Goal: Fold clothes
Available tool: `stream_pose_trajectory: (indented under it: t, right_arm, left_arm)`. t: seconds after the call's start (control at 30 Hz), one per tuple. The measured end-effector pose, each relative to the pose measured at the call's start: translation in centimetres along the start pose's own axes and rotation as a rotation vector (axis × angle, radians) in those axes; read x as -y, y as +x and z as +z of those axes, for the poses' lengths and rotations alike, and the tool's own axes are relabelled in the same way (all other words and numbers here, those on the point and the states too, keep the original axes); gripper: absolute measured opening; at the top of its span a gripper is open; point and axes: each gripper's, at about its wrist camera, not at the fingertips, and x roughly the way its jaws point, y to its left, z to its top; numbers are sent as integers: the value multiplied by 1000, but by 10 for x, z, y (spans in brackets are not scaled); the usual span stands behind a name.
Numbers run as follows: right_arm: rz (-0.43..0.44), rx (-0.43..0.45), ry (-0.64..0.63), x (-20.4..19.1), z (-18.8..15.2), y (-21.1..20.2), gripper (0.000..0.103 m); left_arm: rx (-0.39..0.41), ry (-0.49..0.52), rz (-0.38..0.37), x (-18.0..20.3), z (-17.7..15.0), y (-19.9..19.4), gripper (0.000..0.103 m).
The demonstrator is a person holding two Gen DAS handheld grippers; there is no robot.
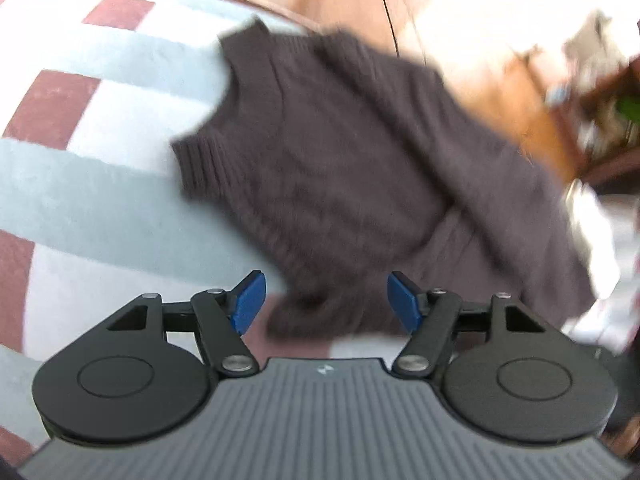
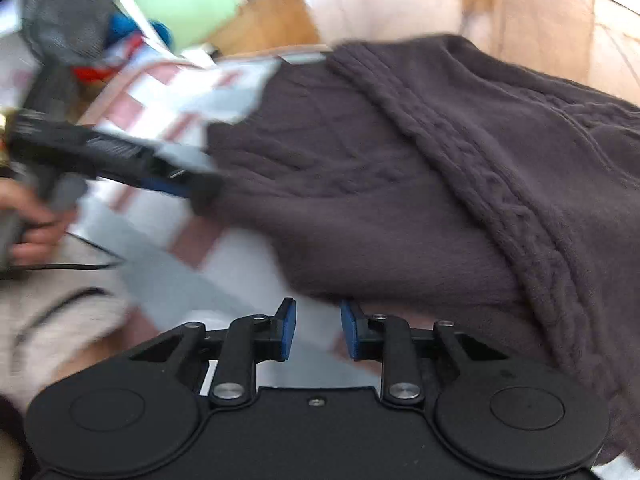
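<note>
I am hovering my left tool (image 1: 326, 304) with its blue pads spread wide and empty over the near hem of the dark knitted sweater (image 1: 340, 152), while my right tool (image 2: 318, 330) is hanging over the opposite edge, pads narrowly parted and pinching nothing. The sweater is lying rumpled on a checked blanket (image 1: 80, 184) of pale blue, white and maroon squares, one cable-knit panel already doubled over the body. To fold well, I judge, both tools should be catching matching corners of the hem, biting through all layers, then lifting together so the knit is not dragging or bunching.
</note>
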Motion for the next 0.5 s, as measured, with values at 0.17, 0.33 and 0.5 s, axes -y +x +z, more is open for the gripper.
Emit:
stream_pose_trajectory:
  t: [0.17, 0.33, 0.5]
  right_arm:
    - [41, 149, -20, -13, 19, -28, 38]
    - [-89, 82, -199, -51, 64, 8, 55]
    - [-167, 17, -432, -96, 86, 44, 56]
  left_arm:
    - [66, -45, 125, -7, 34, -2, 68]
    - [151, -112, 139, -16, 33, 12, 74]
    - [190, -123, 86, -26, 36, 17, 83]
